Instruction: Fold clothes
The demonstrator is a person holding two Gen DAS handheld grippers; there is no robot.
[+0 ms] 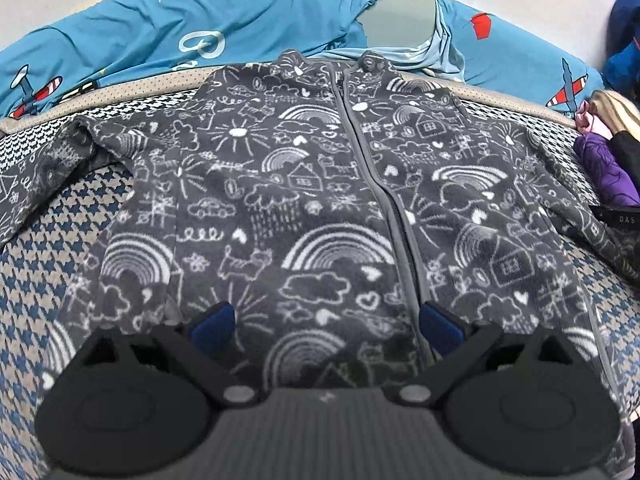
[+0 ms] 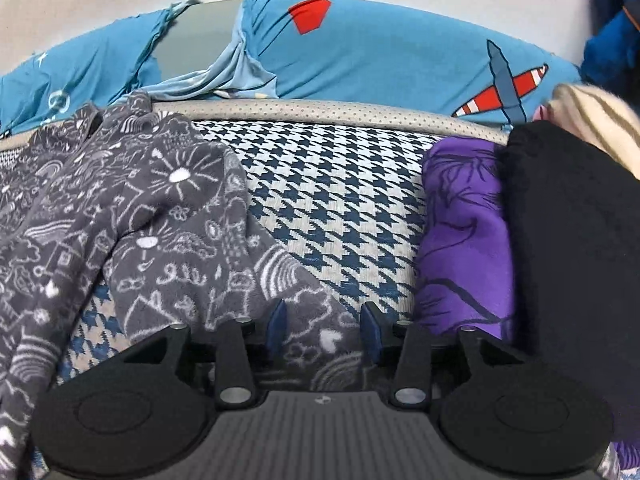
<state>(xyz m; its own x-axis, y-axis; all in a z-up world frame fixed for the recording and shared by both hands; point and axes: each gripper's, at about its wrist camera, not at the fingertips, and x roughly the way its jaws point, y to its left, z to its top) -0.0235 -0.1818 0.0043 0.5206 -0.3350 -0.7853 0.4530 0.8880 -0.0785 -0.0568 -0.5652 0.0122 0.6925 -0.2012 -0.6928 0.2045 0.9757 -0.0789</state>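
A dark grey fleece jacket (image 1: 304,200) with white doodle prints lies flat, zipped, front up, on a houndstooth bedcover (image 1: 48,248). Its sleeves spread left and right. My left gripper (image 1: 326,326) is open, hovering over the jacket's lower hem, fingers either side of the zip area. In the right wrist view the jacket's right sleeve (image 2: 192,248) runs toward the camera. My right gripper (image 2: 322,332) is open around the sleeve's cuff end, holding nothing.
A blue pillow with plane prints (image 1: 160,40) lies along the far edge against a white wall. Folded purple (image 2: 464,232) and black (image 2: 572,248) garments stack at the right, with a striped beige one (image 2: 592,120) behind. Bare houndstooth cover (image 2: 340,200) lies between sleeve and stack.
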